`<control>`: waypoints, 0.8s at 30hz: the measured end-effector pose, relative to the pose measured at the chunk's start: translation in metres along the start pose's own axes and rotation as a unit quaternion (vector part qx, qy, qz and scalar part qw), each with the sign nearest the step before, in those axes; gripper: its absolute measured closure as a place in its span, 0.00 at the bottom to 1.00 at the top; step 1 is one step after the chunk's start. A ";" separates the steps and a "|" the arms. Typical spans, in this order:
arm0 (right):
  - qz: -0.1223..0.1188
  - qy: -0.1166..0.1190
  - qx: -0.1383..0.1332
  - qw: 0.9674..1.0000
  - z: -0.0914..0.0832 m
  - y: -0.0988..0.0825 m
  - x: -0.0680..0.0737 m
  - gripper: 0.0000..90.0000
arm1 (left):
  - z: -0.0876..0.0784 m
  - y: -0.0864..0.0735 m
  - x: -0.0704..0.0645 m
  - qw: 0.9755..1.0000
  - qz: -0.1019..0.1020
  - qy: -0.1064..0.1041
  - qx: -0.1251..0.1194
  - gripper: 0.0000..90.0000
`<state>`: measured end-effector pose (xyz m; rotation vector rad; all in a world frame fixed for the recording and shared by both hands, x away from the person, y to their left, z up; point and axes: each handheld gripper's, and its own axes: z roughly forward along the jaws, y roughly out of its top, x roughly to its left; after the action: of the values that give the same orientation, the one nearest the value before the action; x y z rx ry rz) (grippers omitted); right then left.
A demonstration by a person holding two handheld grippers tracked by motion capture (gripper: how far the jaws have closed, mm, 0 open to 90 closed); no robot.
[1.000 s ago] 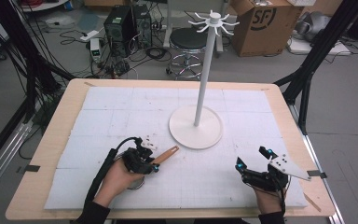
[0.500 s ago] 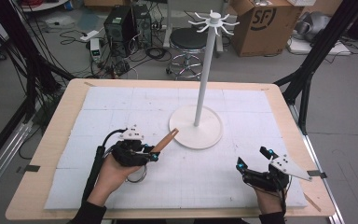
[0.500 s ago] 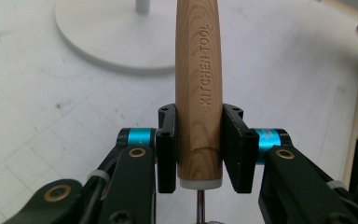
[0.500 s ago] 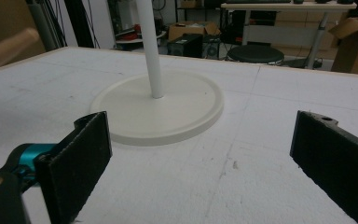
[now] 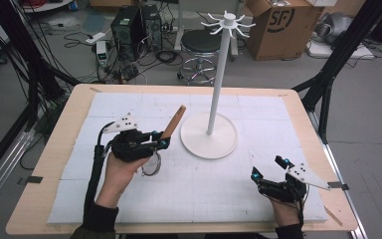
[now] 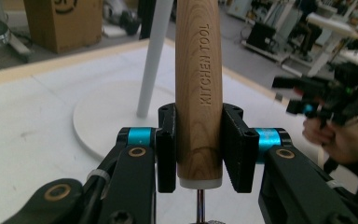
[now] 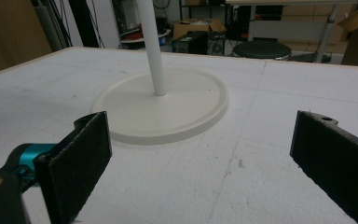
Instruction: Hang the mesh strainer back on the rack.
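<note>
Wooden handle [image 6: 199,93], stamped "KITCHEN TOOL" in the left gripper view, sat clamped in the left claw [image 6: 199,147]; the right claw [image 7: 200,158] gaped apart.

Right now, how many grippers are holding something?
1. The left gripper is shut on the wooden handle of a kitchen tool, near the white stand. The right gripper, at the table's near right, is open and empty.
</note>
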<state>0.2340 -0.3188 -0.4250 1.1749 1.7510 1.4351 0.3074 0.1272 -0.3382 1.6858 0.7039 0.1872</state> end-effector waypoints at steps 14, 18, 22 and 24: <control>0.009 0.006 -0.003 1.000 0.001 0.001 -0.001 0.05 | 0.012 0.028 -0.004 0.991 0.029 -0.019 -0.129 0.77; 0.011 0.005 -0.004 1.000 0.001 0.001 -0.002 0.05 | 0.018 0.039 -0.010 0.985 0.054 -0.009 -0.166 0.77; -0.001 0.003 -0.010 1.000 -0.002 0.002 0.000 0.05 | 0.024 0.048 -0.009 0.982 0.047 -0.021 -0.182 0.77; 0.001 0.006 -0.011 1.000 -0.003 0.002 0.000 0.05 | 0.029 0.051 -0.009 0.981 0.044 -0.024 -0.185 0.77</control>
<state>0.2321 -0.3199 -0.4220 1.1588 1.7393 1.4612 0.3322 0.0948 -0.2953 1.3609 0.5217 0.3199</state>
